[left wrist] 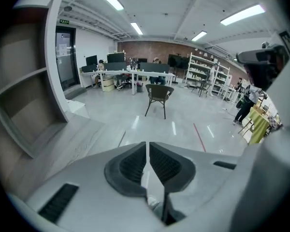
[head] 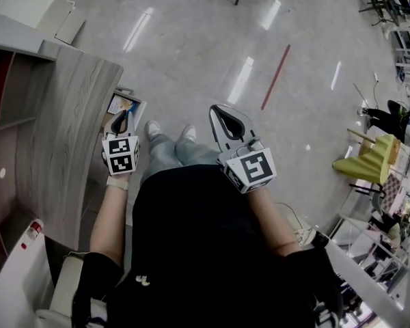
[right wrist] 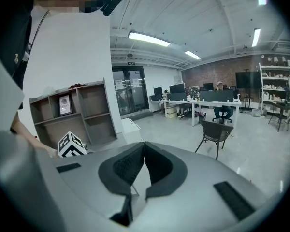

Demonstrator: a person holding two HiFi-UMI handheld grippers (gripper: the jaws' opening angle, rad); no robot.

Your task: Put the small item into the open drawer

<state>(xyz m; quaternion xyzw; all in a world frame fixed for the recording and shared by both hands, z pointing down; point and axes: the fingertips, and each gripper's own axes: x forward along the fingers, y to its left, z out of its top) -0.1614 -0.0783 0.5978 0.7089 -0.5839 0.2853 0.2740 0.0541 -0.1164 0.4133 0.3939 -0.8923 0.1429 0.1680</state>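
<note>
Small item: cannot be made out in any of the three views, so its place, long axis and heading cannot be told.

Head view, steeply down. Person stands on grey floor (head: 205, 46), shoes (head: 152, 128) side by side. Left gripper (head: 121, 123) held out in front, tips pointing away from the body, just beside the near corner of a wooden shelf unit (head: 61, 135). Right gripper (head: 227, 118) beside it, well apart, tips pointing the same way. Flat printed thing (head: 123, 103) lies on the floor against the shelf unit's corner, just past the left gripper's tips. Red line (head: 275, 77) on the floor farther out.

Left gripper view. Left gripper (left wrist: 148, 145) has its jaws together, pads meeting at the tips, nothing between them. Beyond: shelf unit (left wrist: 29, 105) at left with bare compartments, a dark chair (left wrist: 158, 96) standing alone on the floor, red line (left wrist: 199, 137), desks (left wrist: 130, 72) along the far wall. Only this view shows chair and red line together.

Right gripper view. Right gripper (right wrist: 144, 145) likewise drawn together, nothing held. Only here: the left gripper's marker cube (right wrist: 71, 145) at lower left, and a framed picture (right wrist: 64, 104) in an upper compartment of the shelf unit (right wrist: 87, 115). Chair (right wrist: 215, 132) at right.
</note>
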